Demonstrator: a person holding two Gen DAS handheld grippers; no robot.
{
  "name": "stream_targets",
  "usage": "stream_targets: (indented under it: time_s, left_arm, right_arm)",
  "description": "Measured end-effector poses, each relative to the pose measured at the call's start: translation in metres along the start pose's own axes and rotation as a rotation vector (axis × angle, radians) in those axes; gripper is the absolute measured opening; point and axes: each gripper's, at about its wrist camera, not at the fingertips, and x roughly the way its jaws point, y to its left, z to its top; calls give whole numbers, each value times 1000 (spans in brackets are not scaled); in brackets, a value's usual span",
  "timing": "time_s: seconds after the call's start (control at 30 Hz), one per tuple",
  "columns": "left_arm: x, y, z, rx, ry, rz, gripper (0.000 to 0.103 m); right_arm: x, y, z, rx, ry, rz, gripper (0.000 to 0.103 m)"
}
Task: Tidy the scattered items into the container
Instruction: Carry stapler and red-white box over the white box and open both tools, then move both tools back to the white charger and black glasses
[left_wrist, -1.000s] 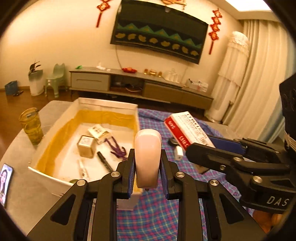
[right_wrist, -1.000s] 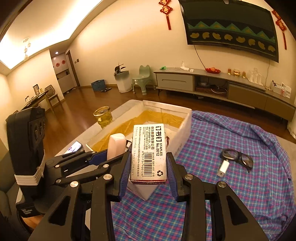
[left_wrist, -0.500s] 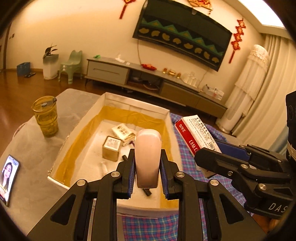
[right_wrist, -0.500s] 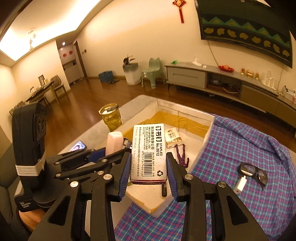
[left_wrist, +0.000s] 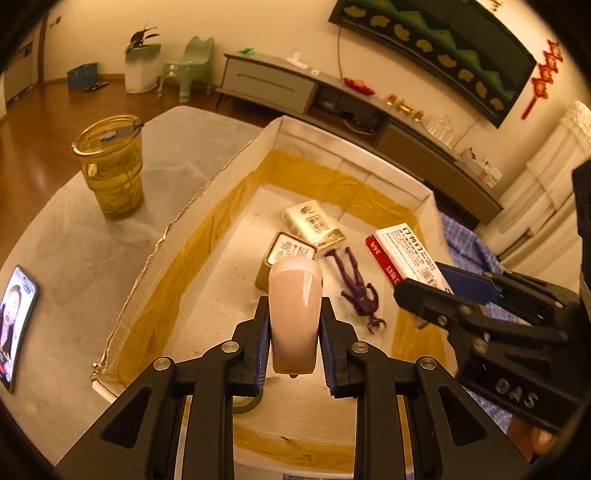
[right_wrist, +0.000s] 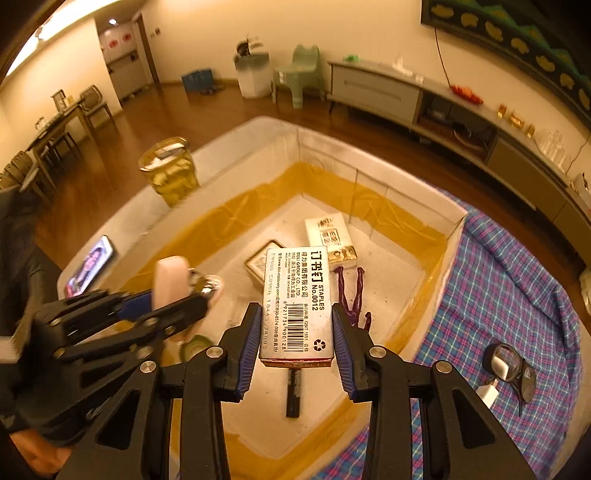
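Over the open white container (left_wrist: 229, 162), the left gripper (left_wrist: 294, 345) is clamping a pink oblong object (left_wrist: 294, 314) while the right gripper (right_wrist: 297, 339) is pinching a staples box (right_wrist: 295, 306), so both should be lowering near the floor, clear of the purple figurine (right_wrist: 351, 291), before releasing.

Looking into a home living room: long low TV cabinet (right_wrist: 424, 98) running along the wall, dark wall hanging (left_wrist: 436, 51) above it, red knotted ornament (left_wrist: 541, 83) dangling beside. Small green child's chair (right_wrist: 301, 74) sitting by a potted plant (right_wrist: 253, 70) on wooden flooring. Dining table and chairs (right_wrist: 55, 129) showing far left, pale curtains (left_wrist: 554, 177) hanging at right.
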Motion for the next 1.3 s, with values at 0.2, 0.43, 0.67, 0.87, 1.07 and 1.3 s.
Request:
stream_targets:
  time_s: [0.2,0.43,0.67,0.87,1.07,1.3]
  left_arm:
    - [2,3,2,-15,3,5,48]
    - [-4,-1,6,-13,-16,7,48]
    - [-30,-25,2,51,-93,53,48]
    - [-84,-67,-22,125,-292,72,48]
    - [-112,-132,-57,310,-373,-104,48]
    - [-49,-196,-79,420,-131,-238,50]
  right_arm:
    - [27,-15,16,56,41,1,54]
    - [11,-26,5,88,5,43,55]
    - [-43,-37,-29,115,-106,192,55]
    - [-107,-49,-74,62,-262,267,55]
    - [-164,-81,-138,34,-431,187,56]
    - [-163,-163,-205,222,-413,73,59]
